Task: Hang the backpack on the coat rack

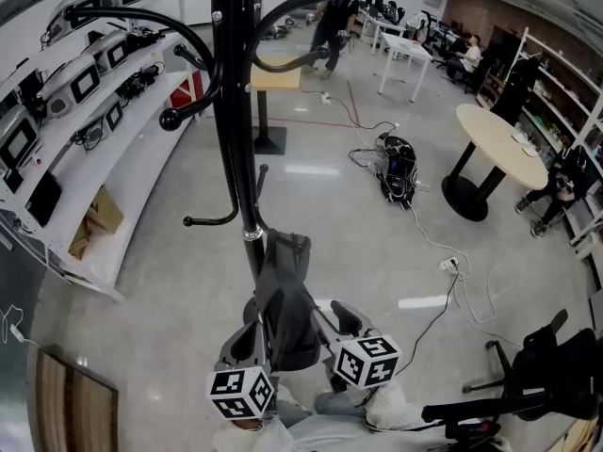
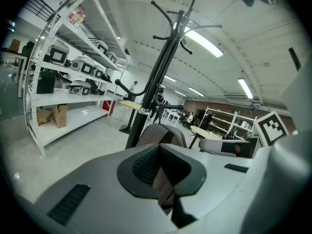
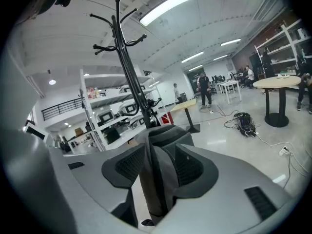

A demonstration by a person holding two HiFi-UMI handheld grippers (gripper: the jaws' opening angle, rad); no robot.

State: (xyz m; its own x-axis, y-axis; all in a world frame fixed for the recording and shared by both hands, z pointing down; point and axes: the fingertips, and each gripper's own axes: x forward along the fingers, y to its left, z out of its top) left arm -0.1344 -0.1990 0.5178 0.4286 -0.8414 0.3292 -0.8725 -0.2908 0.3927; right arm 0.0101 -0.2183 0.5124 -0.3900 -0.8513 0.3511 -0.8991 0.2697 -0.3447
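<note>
A grey backpack (image 1: 287, 299) hangs in the air just right of the black coat rack pole (image 1: 234, 111), its top level with the pole's lower joint. My left gripper (image 1: 252, 337) is shut on a thin dark strap (image 2: 163, 179), with the pack's body (image 2: 161, 133) and the rack (image 2: 156, 77) beyond it. My right gripper (image 1: 332, 320) holds a thick folded grey strap (image 3: 157, 179) that fills the gap between its pads. The rack's upper hooks (image 3: 117, 28) rise ahead in the right gripper view. Which hook is nearest the pack's top I cannot tell.
White shelving (image 1: 85, 111) with devices runs along the left. A round table (image 1: 499, 144) stands at right, and a black bag (image 1: 398, 169) with cables lies on the floor. A black chair (image 1: 528, 384) is at lower right. People stand at the back.
</note>
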